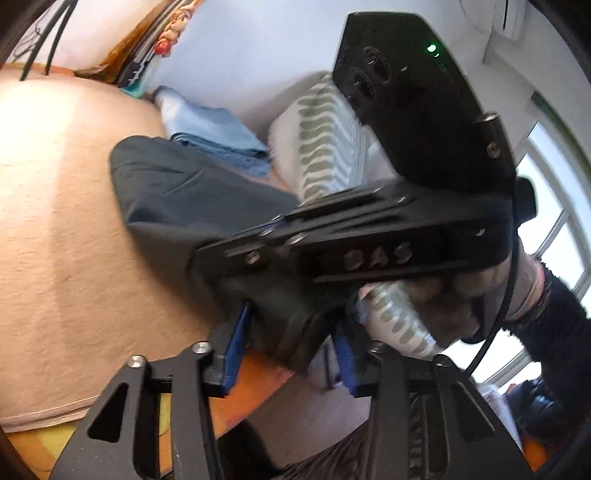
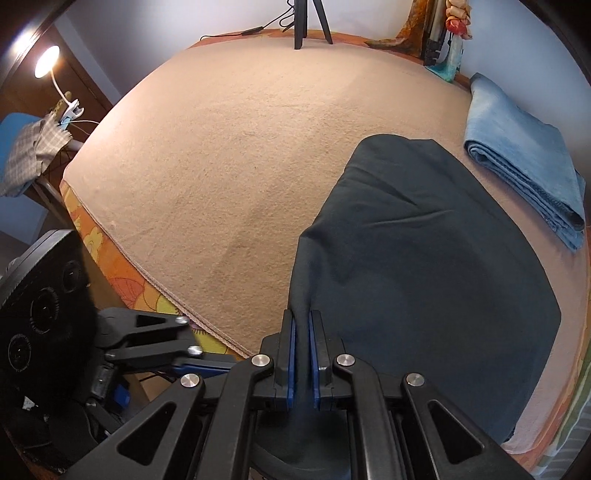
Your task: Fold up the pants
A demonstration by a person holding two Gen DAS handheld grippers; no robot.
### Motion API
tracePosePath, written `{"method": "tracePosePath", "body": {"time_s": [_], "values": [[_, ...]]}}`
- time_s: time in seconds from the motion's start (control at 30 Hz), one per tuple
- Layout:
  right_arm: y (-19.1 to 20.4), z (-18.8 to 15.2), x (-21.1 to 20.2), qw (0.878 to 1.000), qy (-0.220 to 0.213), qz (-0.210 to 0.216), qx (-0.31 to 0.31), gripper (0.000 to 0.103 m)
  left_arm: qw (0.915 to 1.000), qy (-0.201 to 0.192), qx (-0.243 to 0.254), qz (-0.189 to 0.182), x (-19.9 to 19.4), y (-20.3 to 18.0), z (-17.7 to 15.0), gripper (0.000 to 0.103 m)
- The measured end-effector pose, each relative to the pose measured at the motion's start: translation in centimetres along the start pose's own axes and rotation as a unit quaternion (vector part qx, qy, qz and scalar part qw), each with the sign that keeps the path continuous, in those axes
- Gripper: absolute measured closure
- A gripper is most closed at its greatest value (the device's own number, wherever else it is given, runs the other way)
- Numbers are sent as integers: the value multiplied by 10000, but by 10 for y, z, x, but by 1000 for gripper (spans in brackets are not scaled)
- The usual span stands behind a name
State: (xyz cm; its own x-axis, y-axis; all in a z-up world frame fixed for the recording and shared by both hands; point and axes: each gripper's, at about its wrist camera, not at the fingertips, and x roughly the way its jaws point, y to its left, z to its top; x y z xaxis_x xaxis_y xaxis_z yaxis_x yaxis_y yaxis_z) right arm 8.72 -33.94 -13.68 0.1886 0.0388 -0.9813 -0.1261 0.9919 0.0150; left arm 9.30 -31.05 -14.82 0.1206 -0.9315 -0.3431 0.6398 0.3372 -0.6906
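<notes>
Dark grey pants (image 2: pixel 424 266) lie in a broad folded slab on the beige blanket (image 2: pixel 221 166), at its near right. My right gripper (image 2: pixel 302 332) points steeply down and is shut on a pinched ridge of the pants' near left edge. In the left wrist view the pants (image 1: pixel 177 192) stretch away, and a bunch of their cloth hangs between my left gripper's (image 1: pixel 291 354) blue pads (image 1: pixel 236 347). Those pads stand apart and do not squeeze the cloth. The right tool's black frame (image 1: pixel 369 236) crosses just above, held by a hand in a dark sleeve (image 1: pixel 554 314).
A folded blue cloth (image 2: pixel 524 158) lies at the far right of the bed, near a striped pillow (image 1: pixel 325 147). A tripod (image 2: pixel 306 22) stands at the far edge. The bed's near edge shows an orange floral sheet (image 2: pixel 110 266). A lamp (image 2: pixel 48 61) and chair stand left.
</notes>
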Motion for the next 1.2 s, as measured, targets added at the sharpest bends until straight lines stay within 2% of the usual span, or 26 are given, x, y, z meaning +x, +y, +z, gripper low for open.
{"method": "tracePosePath", "body": {"time_s": [0.03, 0.07, 0.13, 0.17, 0.23, 0.27, 0.3, 0.4, 0.47, 0.53, 0.6, 0.67, 0.77, 0.9, 1.03, 1.13, 1.17, 1.2], "values": [[-2, 1, -1, 10000, -6, -10, 17, 99, 10000, -48, 56, 43, -1, -3, -1, 95], [-4, 1, -1, 10000, -28, -27, 72, 99, 9994, -145, 218, 241, -2, -11, -5, 96], [-10, 1, -2, 9998, -64, -49, 163, 99, 9968, -314, 611, 406, -12, -26, -10, 98], [-12, 2, -3, 9997, -89, -56, 204, 99, 9916, -367, 1100, 569, -17, -47, -18, 100], [-18, 4, -4, 9995, -149, -93, 276, 99, 9834, -326, 1746, 381, -19, -73, -35, 103], [-21, 4, -5, 9993, -160, -45, 346, 99, 9740, -252, 2206, 461, -20, -90, -45, 103], [-23, 4, -4, 9992, -151, 53, 377, 99, 9701, -168, 2370, 506, -20, -97, -50, 103], [-18, 4, -5, 9994, -172, 93, 299, 99, 9798, -122, 1880, 676, -24, -83, -44, 102], [-16, 4, -6, 9994, -180, 112, 290, 99, 9873, -155, 1264, 954, -24, -56, -28, 96], [-15, 3, -6, 9992, -165, 164, 324, 99, 9877, -212, 941, 1230, -24, -41, -19, 91], [-13, 4, -5, 9993, -145, 154, 312, 99, 9887, -192, 729, 1295, -23, -35, -13, 87], [-11, 5, -4, 9994, -112, 124, 296, 99, 9878, -178, 810, 1315, -19, -40, -12, 87], [-7, 5, -4, 9994, -89, 132, 296, 99, 9814, -279, 1150, 1513, -14, -50, -16, 87], [-6, 5, -1, 9994, -34, 107, 329, 99, 9869, -398, 938, 1254, -20, -55, -19, 87], [-8, 5, 0, 9991, -25, 130, 393, 99, 9793, -445, 1159, 1599, -27, -68, -25, 87], [-8, 6, 2, 9985, -15, 209, 504, 99, 9819, -448, 1115, 1463, -25, -61, -21, 87], [-6, 5, 3, 9986, -14, 189, 485, 99, 9837, -370, 1103, 1371, -24, -57, -21, 95], [-5, 5, 3, 9988, -17, 166, 456, 99, 9849, -291, 1123, 1289, -25, -56, -25, 97]]}}
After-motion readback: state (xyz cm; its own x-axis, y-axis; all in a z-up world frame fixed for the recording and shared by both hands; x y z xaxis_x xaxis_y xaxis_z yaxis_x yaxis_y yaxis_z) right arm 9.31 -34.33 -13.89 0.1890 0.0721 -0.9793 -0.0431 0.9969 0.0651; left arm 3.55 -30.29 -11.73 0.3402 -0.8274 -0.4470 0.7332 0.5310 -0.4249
